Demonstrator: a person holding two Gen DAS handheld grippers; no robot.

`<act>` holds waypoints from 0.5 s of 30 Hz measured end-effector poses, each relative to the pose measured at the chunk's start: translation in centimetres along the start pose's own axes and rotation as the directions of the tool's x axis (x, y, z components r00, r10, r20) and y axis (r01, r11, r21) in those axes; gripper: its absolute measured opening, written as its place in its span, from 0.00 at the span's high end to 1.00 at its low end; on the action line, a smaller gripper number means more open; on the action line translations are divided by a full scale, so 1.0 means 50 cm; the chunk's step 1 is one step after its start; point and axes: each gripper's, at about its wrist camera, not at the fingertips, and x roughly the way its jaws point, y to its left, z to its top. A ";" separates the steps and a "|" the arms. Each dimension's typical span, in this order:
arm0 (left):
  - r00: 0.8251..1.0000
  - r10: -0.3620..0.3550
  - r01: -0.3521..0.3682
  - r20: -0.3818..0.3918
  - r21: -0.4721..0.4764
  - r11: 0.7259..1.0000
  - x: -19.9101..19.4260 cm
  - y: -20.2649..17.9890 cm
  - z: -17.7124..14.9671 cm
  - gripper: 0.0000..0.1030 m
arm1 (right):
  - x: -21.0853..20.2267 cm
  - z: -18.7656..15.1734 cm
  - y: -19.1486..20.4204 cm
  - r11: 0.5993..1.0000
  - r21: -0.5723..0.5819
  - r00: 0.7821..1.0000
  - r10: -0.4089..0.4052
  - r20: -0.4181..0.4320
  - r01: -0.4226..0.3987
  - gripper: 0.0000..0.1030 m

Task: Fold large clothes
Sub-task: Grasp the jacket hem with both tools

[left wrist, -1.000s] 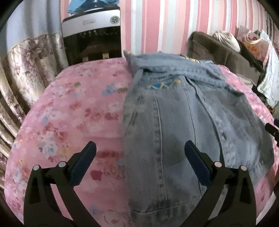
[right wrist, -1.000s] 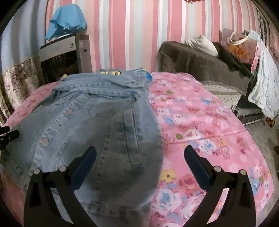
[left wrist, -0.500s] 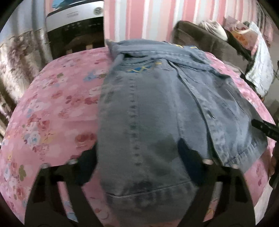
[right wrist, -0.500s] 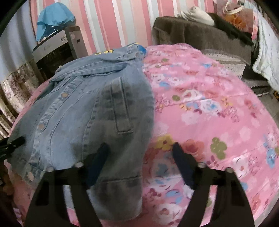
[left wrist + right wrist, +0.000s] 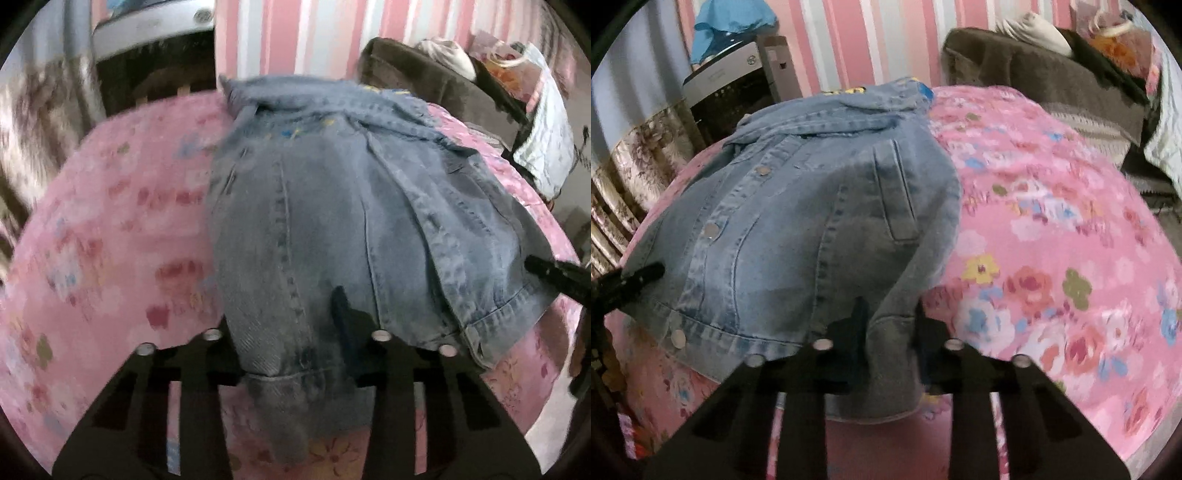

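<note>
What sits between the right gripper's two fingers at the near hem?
A bunched fold of the denim jacket near its hem fills the gap of the right gripper, whose jaws are closing on it. The right wrist view shows it.

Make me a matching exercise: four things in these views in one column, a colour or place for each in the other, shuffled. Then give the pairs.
1. denim jacket
2. bedspread
3. cloth on the appliance
4. left hand-held gripper

A. bright blue
B. pink, floral
C. closing on the jacket's near hem
D. faded blue, metal snaps

Pairs: 1-D, 2-B, 3-A, 4-C
</note>
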 end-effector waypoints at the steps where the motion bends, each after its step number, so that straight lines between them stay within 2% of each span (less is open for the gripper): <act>1: 0.999 0.029 -0.029 0.017 0.017 0.999 -0.005 -0.005 0.010 0.85 | -0.006 0.007 0.001 1.000 0.006 1.000 0.016 0.015 -0.016 0.87; 5: 0.999 0.009 -0.009 0.051 0.014 1.000 -0.021 0.006 0.054 0.88 | -0.033 0.051 0.007 0.999 0.008 0.994 0.050 0.100 -0.051 0.89; 7: 0.996 0.025 -0.029 0.086 0.041 0.999 -0.034 0.002 0.084 0.89 | -0.045 0.076 0.014 0.998 -0.003 0.988 0.069 0.135 -0.069 0.89; 12: 0.985 0.049 -0.060 0.164 0.063 0.996 -0.058 -0.006 0.170 0.90 | -0.078 0.175 0.037 0.995 -0.054 0.964 0.089 0.250 -0.078 0.89; 15: 0.980 0.064 -0.077 0.189 0.061 0.995 -0.048 -0.003 0.226 0.90 | -0.069 0.243 0.037 0.995 -0.055 0.953 0.099 0.287 -0.087 0.89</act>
